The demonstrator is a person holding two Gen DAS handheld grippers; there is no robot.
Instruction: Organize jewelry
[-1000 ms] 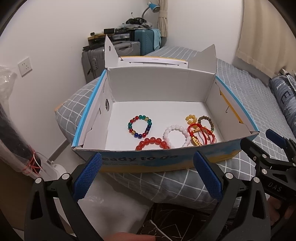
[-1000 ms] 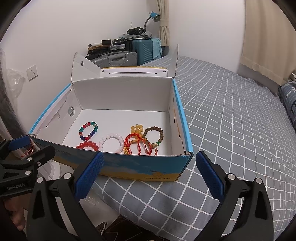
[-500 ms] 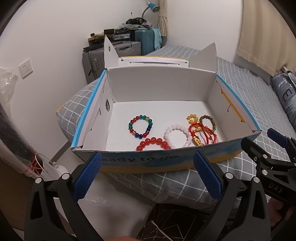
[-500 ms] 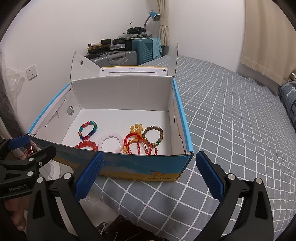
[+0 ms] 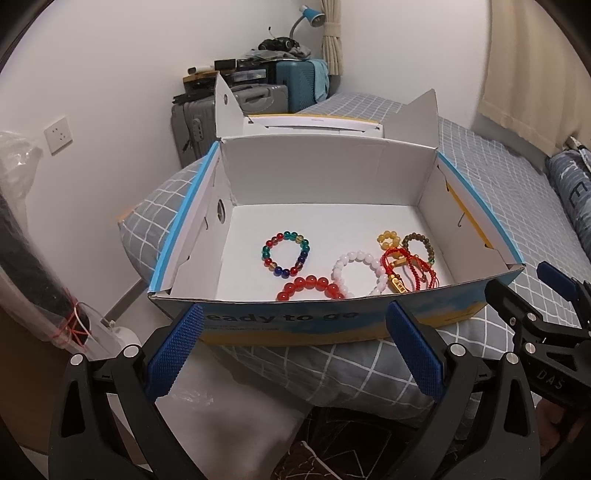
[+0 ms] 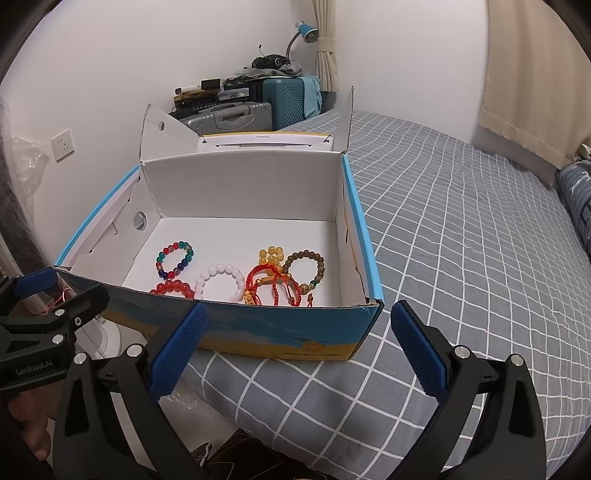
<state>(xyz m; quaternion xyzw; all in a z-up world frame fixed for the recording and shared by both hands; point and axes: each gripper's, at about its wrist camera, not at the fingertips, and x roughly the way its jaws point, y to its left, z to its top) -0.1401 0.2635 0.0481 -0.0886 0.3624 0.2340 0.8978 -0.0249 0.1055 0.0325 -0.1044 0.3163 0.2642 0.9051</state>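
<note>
We see a cardboard box [image 5: 332,177] with a matt white inside and a smooth printed outside. The multicoloured bracelet [image 5: 286,254] and red bead bracelet [image 5: 314,287] look like glossy glass; the white one [image 5: 356,271] looks milky and the brown one [image 6: 304,267] like dull wood. Red cords [image 5: 413,266] are woven thread. The checked bedcover [image 6: 461,240] is soft cloth. Our grippers' blue pads [image 5: 173,354] look rough and knurled, on matt black plastic.

One open cardboard box [image 5: 332,177], six bracelets inside, two tools, two suitcases [image 5: 258,98], one desk lamp [image 5: 308,13]
</note>
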